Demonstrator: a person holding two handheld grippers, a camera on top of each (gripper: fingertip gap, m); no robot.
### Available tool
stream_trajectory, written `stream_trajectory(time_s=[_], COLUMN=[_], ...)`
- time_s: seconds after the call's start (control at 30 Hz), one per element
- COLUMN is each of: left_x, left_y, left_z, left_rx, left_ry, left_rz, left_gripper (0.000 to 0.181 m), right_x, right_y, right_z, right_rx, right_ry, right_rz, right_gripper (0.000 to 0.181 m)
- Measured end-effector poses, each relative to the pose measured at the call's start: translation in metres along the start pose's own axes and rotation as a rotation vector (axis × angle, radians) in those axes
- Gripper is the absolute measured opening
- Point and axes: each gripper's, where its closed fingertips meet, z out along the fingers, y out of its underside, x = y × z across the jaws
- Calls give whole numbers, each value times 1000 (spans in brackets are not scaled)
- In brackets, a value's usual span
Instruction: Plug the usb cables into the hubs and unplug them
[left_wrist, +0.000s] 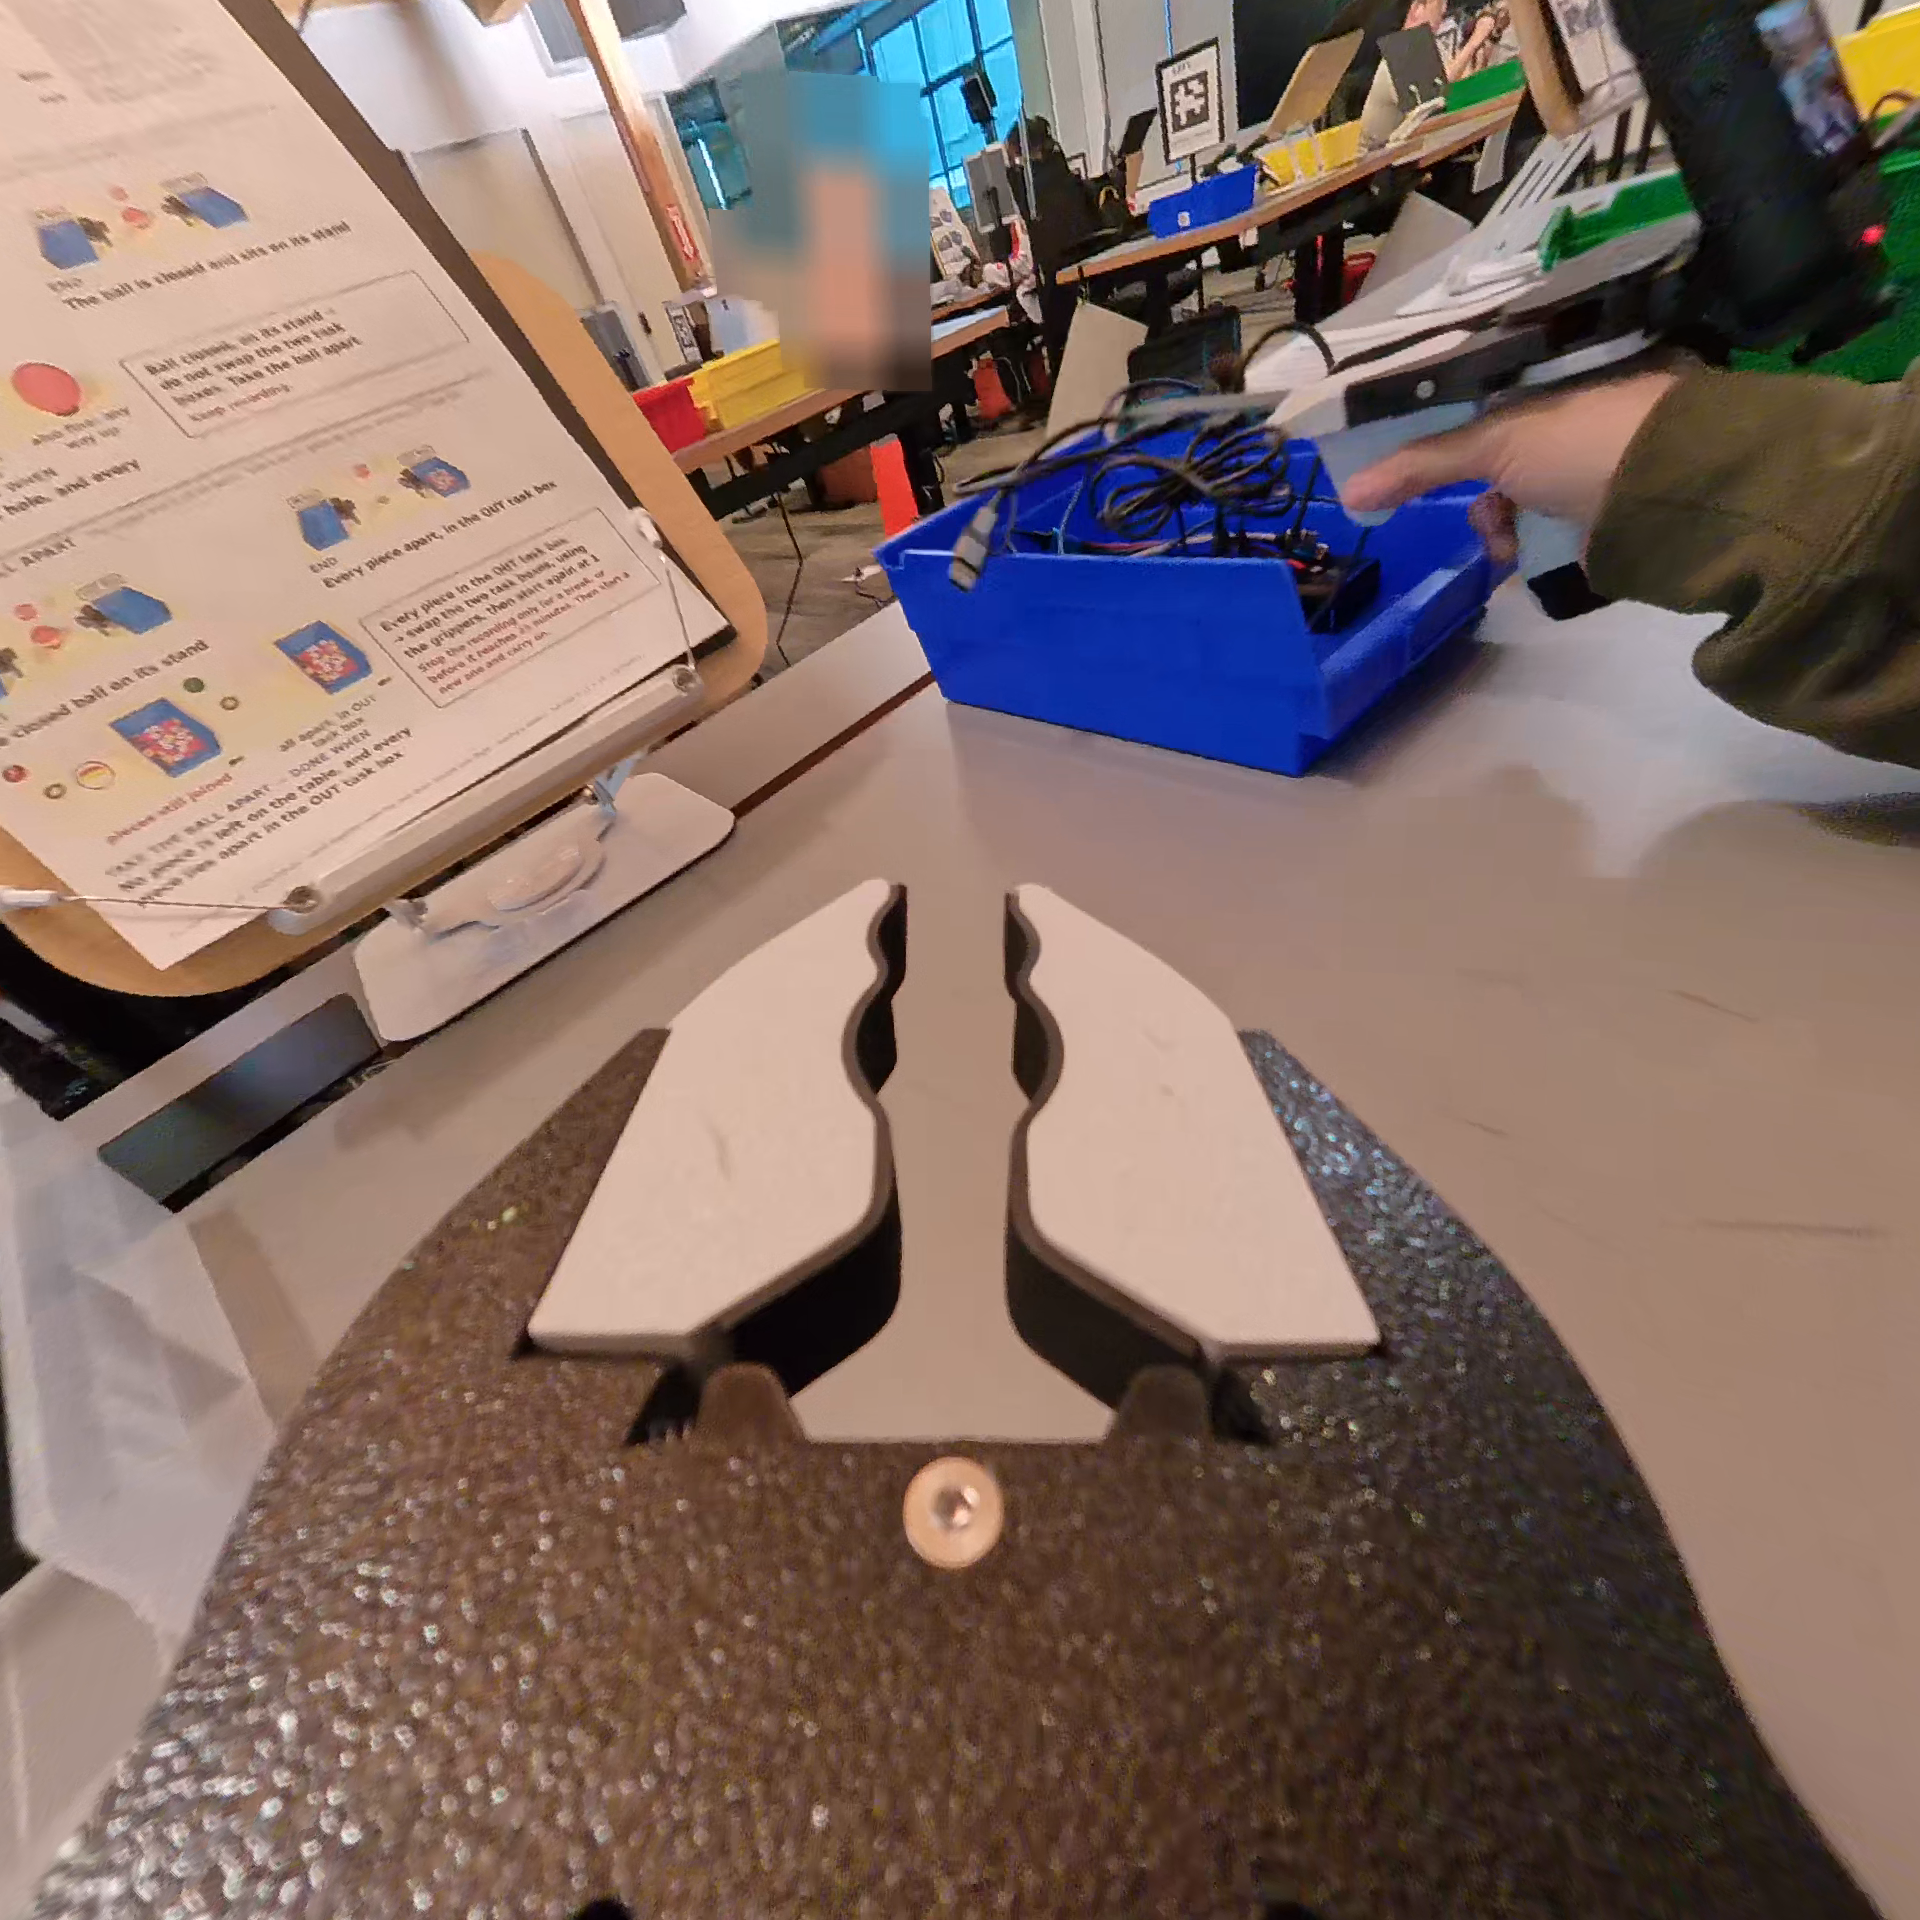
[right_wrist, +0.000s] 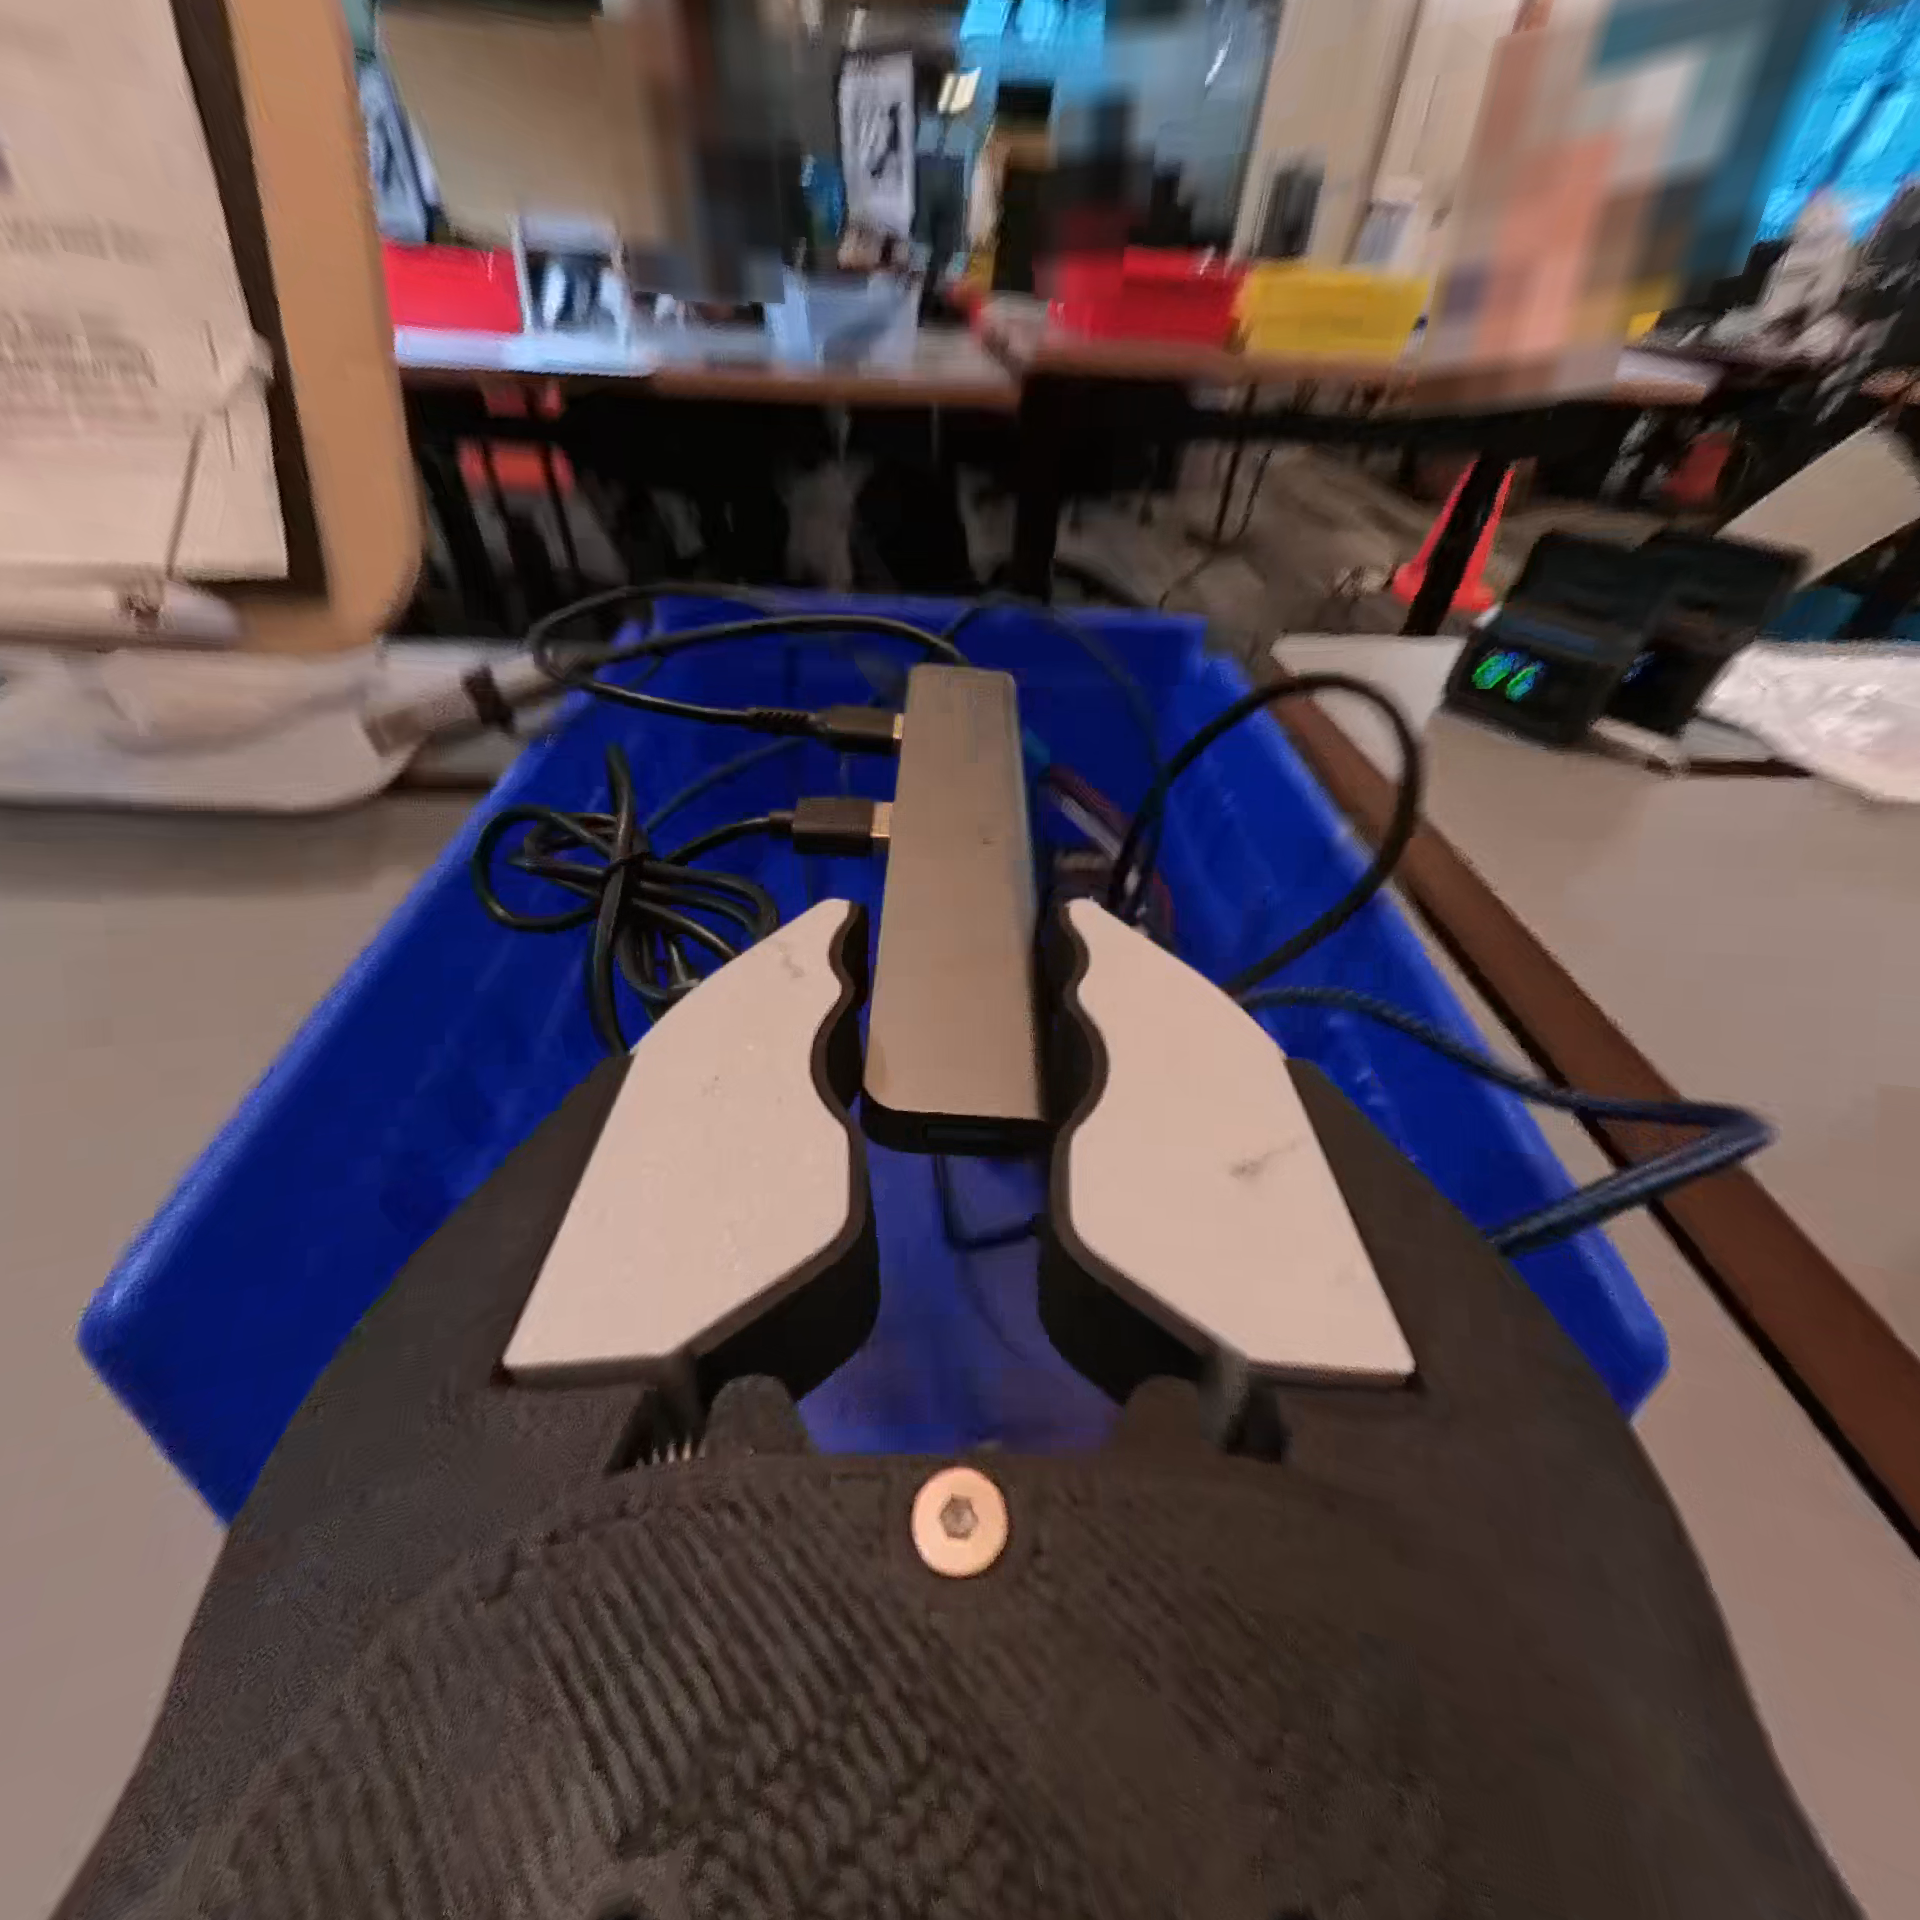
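Holding a grey hub (right_wrist: 956, 914) lengthwise between its fingers, the right gripper (right_wrist: 961, 935) hangs over the blue bin (right_wrist: 343, 1122). Its jaws look closed on the hub's near half, though blur hides whether both pads touch. Two black cables (right_wrist: 831, 826) are plugged into the hub's left side and trail down into a loose tangle in the bin; a blue braided cable (right_wrist: 1621, 1174) drapes over the bin's right rim onto the table.

The left gripper (left_wrist: 956, 977) sits low above bare grey table (left_wrist: 1351, 1039), jaws parted by a narrow gap with nothing between them, well apart from the bin. Farther off in the left wrist view, a hand (left_wrist: 1496, 468) carries the right gripper above the bin, and a paper sheet on a stand (left_wrist: 312, 468) leans at the left.

This looks like the fetching step: the hub is being lifted out with cables attached. Next, it likely needs setting on the table, with the left gripper closing in on one plug to pull it straight out while the right steadies the hub.
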Motion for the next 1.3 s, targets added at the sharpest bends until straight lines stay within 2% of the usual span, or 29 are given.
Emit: stream_trajectory(time_s=[0.03, 0.13, 0.27, 0.37, 0.47, 0.57, 0.7, 0.8, 0.9, 1.0, 1.03, 1.1, 1.17, 1.2, 1.3], left_x=[3, 12, 30, 52, 70, 82, 95, 102, 98, 98, 100, 97, 89, 78, 50], left_y=[2, 10, 19, 20, 18, -4, -34, -36, -17, 12, 16, 13, 15, 18, 25], left_z=[2, 7, 17, 27, 47, 82, 151, 205, 246, 267, 272, 276, 272, 270, 259], left_rx=[-9, -42, -86, -100, -128, -154, -241, -340, -453, -583, -585, -540, -541, -538, -509], left_ry=[12, 42, 89, 134, 128, 109, 118, 84, -2, -43, -20, -4, -18, -67, -131], left_rz=[-1, 12, 4, -34, -115, -243, -340, -391, -364, -375, -384, -358, -259, -189, -213], left_gripper=[17, 17, 20, 28, 42, 53, 73, 80, 81, 80, 79, 66, 37, 32, 10], right_x=[-3, -2, -1, 3, 18, 35, 50, 54, 53, 50, 48, 42, 36, 32, 25], right_y=[7, 8, 3, -5, -15, -31, -29, -29, -31, -34, -34, -35, -36, -36, -40], right_z=[0, -11, -43, -64, -76, -87, -86, -85, -87, -88, -88, -87, -87, -87, -89], right_rx=[-49, -76, -53, -1, -33, 40, 15, -2, -2, 2, 2, 4, 2, 2, 5], right_ry=[-17, -29, -118, -182, -191, -144, -54, -8, 7, 16, 14, -6, -23, -34, -50], right_rz=[-14, -110, -70, -31, -13, -2, -27, -29, -25, -39, -44, -55, -61, -67, -86], right_gripper=[37, 49, 56, 57, 62, 65, 79, 91, 96, 100, 100, 100, 99, 99, 99])
